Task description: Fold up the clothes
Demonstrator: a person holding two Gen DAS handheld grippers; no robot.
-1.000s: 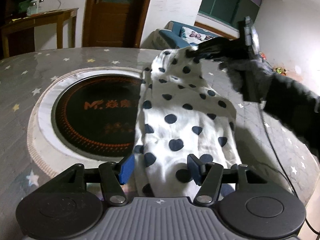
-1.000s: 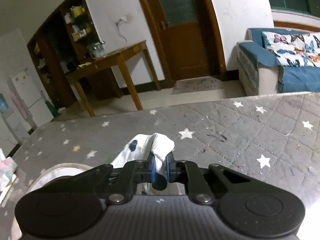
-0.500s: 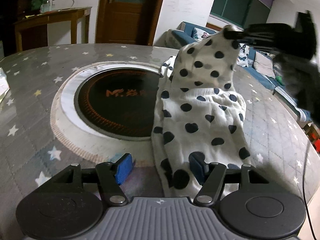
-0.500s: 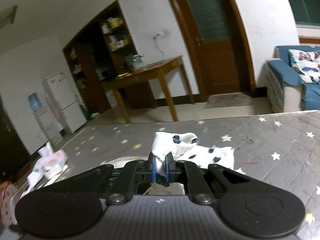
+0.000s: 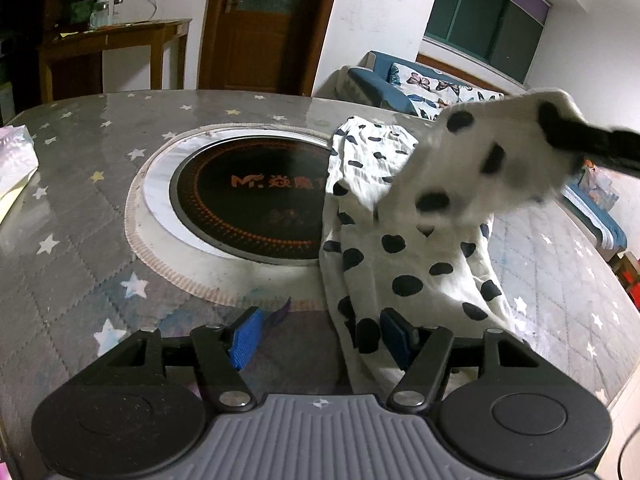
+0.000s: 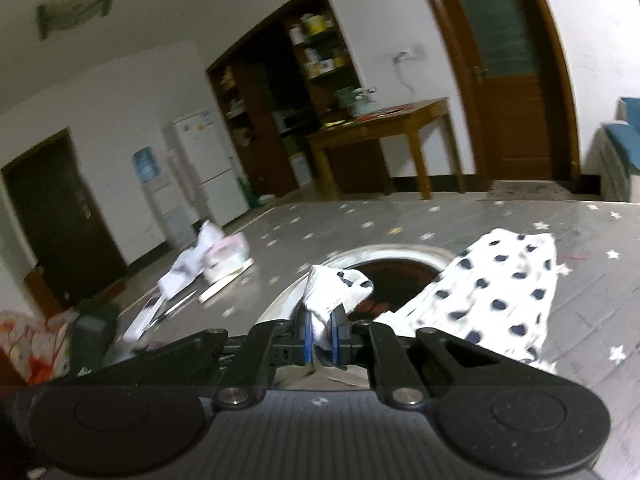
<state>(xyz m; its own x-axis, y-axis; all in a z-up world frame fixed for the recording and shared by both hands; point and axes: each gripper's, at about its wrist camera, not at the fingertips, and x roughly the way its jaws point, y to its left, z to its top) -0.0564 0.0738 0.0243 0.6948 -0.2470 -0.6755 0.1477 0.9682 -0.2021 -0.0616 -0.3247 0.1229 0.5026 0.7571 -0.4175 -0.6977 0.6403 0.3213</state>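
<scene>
Since a second ago the right gripper (image 6: 321, 334), clenched on a corner of the spotted cloth (image 5: 424, 256), has lifted it over the table (image 5: 80, 208). The left gripper (image 5: 322, 338) stands released, its right pad against the cloth's near end.

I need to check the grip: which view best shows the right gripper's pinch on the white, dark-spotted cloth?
The right wrist view: the right gripper is shut on a bunched end of the white, dark-spotted cloth. The left wrist view shows that end lifted and blurred, the pinch unclear.
</scene>
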